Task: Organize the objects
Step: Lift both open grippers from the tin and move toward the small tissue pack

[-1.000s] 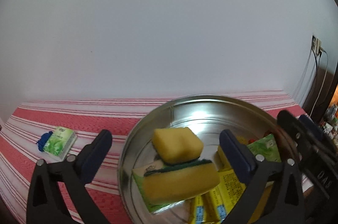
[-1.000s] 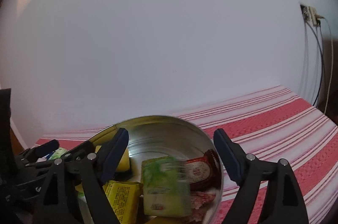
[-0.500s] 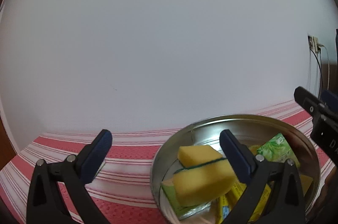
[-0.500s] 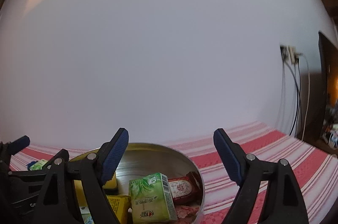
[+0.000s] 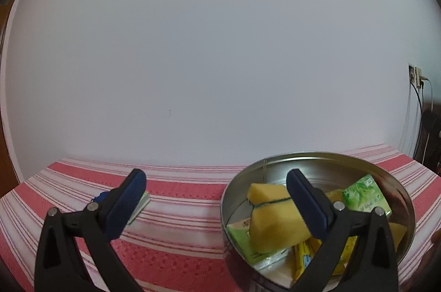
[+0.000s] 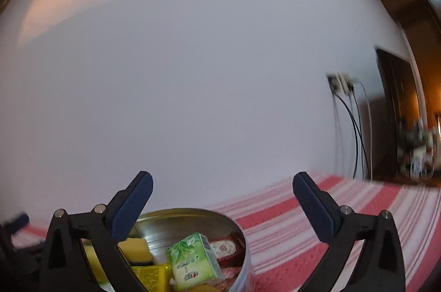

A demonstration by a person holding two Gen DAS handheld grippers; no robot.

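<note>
Blue-padded jaws of both grippers, left [image 5: 215, 198] and right [image 6: 220, 198], stand spread and empty. Behind the left gripper's left finger lies a green packet [image 5: 142, 205] on the striped worktop [image 5: 179, 223], outside the tin [image 5: 317, 157]; the left gripper looks nearer.

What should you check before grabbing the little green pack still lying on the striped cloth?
1. Left gripper jaws open and empty: ok.
2. Right gripper jaws open and empty: ok.
3. Green pack on the striped cloth in plain sight: not ok, left jaw hides most of it.
4. Blue thing clear of the pack: cannot tell.
5. Room left in the metal tin: ok, bare floor at the back.
</note>
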